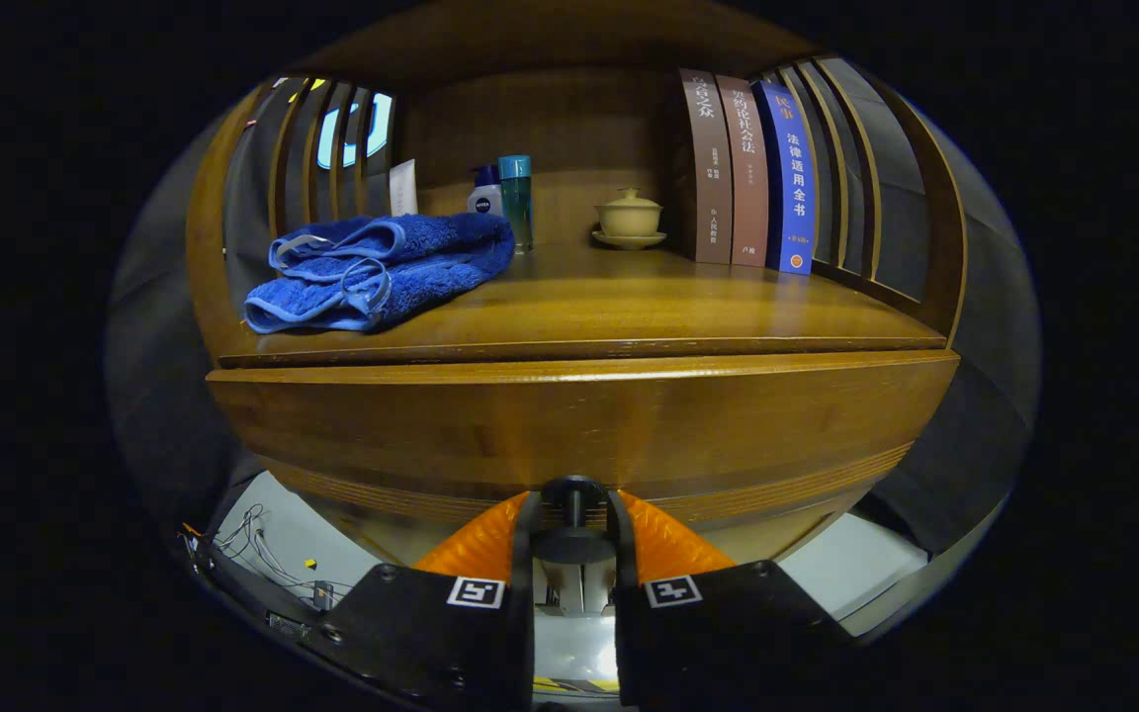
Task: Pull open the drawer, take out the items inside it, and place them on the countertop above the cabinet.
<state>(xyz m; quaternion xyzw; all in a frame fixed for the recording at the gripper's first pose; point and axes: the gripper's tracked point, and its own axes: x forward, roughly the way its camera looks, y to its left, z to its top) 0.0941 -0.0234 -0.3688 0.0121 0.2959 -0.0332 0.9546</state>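
Gripper view: the claw [573,514] sits low against the wooden drawer front [579,420], its two fingers [490,539] drawn in on either side of the dark round knob [573,491] at the drawer's lower middle. The knob stands right between the fingertips, stem showing in the narrow gap; both fingers look pressed to it. The drawer front lies flush under the front edge of the surface [629,307], with just a thin seam between them, so the drawer reads as closed and nothing inside it can be seen. Up on the surface, a folded blue towel [377,269] lies at the front left corner, well beyond and left of the claw. Behind the towel, along the back edge, stand a small white-and-blue bottle [483,194] and a taller teal bottle [516,196], just beside each other. Near the back centre, a pale lidded cup on a saucer [629,218]. To its right, three upright books [749,168] stand side by side against the slatted right side panel [866,178]. Below the cabinet, a pale floor [283,539] with loose wires [253,549] off to the left of the fingers.
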